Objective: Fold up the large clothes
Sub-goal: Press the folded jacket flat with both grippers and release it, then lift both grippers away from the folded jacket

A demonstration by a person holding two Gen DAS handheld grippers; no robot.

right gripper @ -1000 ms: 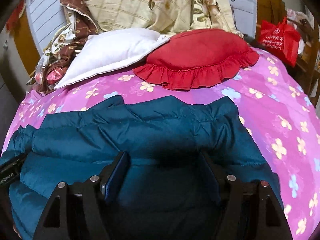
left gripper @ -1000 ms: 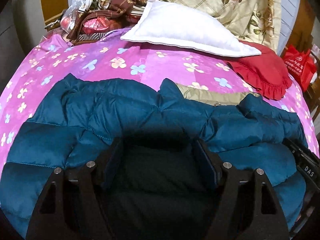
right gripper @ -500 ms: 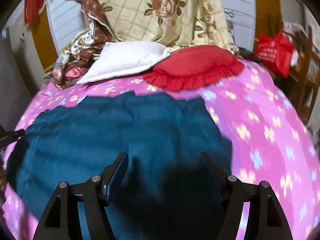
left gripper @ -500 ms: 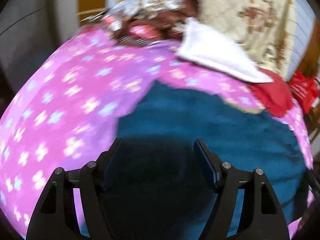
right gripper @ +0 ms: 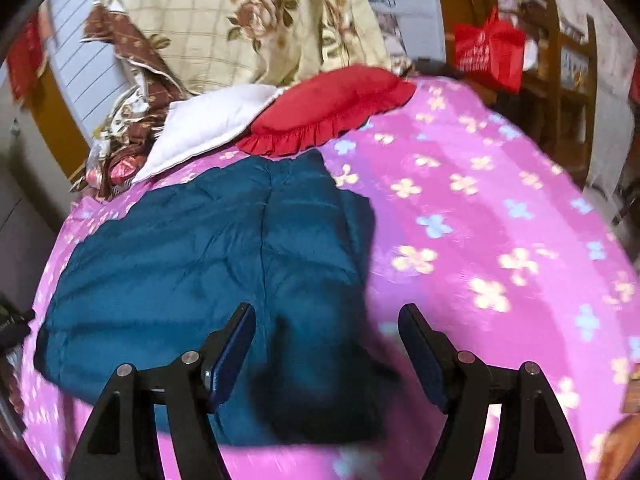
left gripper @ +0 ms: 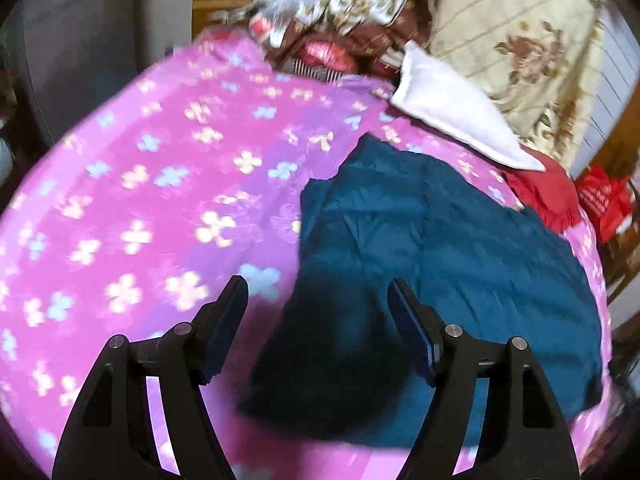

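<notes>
A teal quilted jacket (left gripper: 448, 248) is observed lying folded into a compact block on a bed covered by a pink floral sheet (left gripper: 152, 208). In the left wrist view it occupies the right half of the sheet; in the right wrist view the same jacket (right gripper: 208, 256) is seen on the left half.

The left hand-held gripper (left gripper: 318, 332) is recorded above the jacket's left edge, its jaws standing well apart with nothing clamped between them. The right hand-held gripper (right gripper: 326, 344) is recorded above the jacket's right edge, jaws likewise apart and empty. Neither is seen touching the fabric.

At the head of the bed a white pillow (right gripper: 212, 124) and a red frilled cushion (right gripper: 328, 108) are noted, touching one another, the cushion just beside the jacket's far corner. A cream floral quilt (right gripper: 248, 20) is piled behind them. A red bag (right gripper: 490, 50) is seen off the bed.
</notes>
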